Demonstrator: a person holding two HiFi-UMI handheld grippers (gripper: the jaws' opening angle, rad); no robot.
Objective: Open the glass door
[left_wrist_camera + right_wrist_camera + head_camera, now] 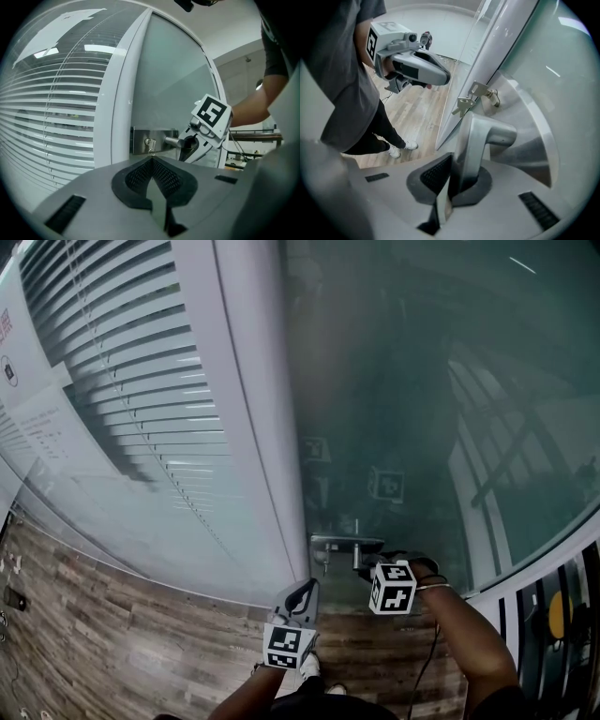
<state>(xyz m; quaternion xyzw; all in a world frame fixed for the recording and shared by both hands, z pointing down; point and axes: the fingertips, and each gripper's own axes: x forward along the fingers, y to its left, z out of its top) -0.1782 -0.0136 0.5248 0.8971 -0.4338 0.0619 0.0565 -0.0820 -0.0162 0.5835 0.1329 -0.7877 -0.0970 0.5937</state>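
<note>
in the head view the glass door [403,371] stood straight ahead. its metal lever handle [339,541] sat low on the pane just beside the white frame post [248,418], with its long axis running level across the picture from the post toward the right. the right gripper [368,564] sat on the lever's free end, its forearm reaching in from the lower right. the left gripper [304,592] hung near the post and touched nothing. in the left gripper view its jaws were pressed together with nothing between them, pointing about level at the lock plate [140,139] and the keys [150,143]. the lever handle [169,140] lay ahead and a little right, with the right gripper [186,146] set on it from above. in the right gripper view the jaws were clamped on the lever handle [474,140], which rose out of the pads and bent toward the glass. that gripper tipped steeply downward, with the wooden floor [412,108] below and the keys [463,106] beyond. the right hand seemed the one placed to press the lever down, and the door seemed not yet swung.
</note>
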